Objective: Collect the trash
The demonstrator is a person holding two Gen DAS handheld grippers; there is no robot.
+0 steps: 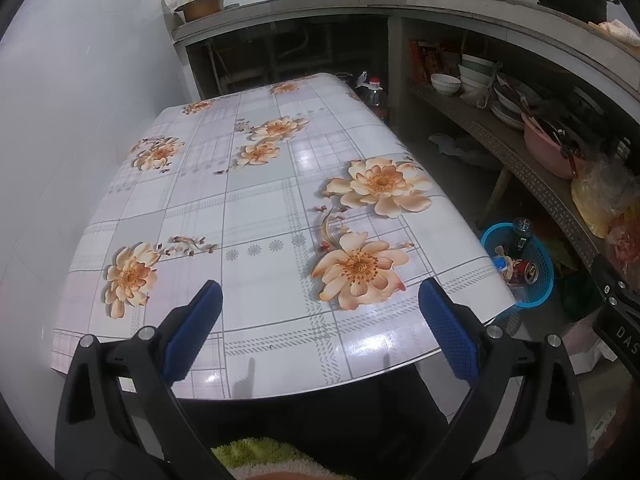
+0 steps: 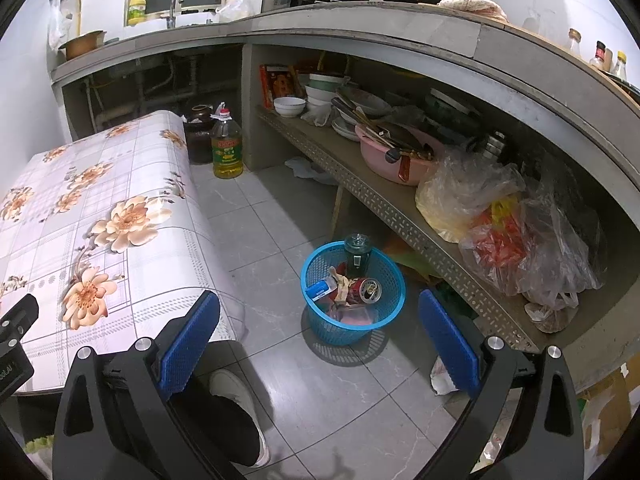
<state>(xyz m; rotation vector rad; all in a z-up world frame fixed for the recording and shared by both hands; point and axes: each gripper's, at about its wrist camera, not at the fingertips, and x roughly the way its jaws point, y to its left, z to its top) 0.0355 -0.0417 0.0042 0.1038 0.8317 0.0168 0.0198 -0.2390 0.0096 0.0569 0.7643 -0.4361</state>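
Right wrist: blue basket holding can, bottle.

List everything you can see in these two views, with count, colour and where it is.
table: one, floral cloth, bare top, by the wall
basket: one, blue, on the floor right of the table
can: one, red, lying in the basket
dark bottle: one, green, upright in the basket
wrappers: a few, blue and beige, in the basket
oil bottle: one, yellow, on the floor beyond the table
pink basin: one, on the low shelf
bowls: several, white, on the shelf
plastic bags: several, clear, on the shelf
shoe: one, white, on the floor
left gripper: open, over the table
right gripper: open, above the floor
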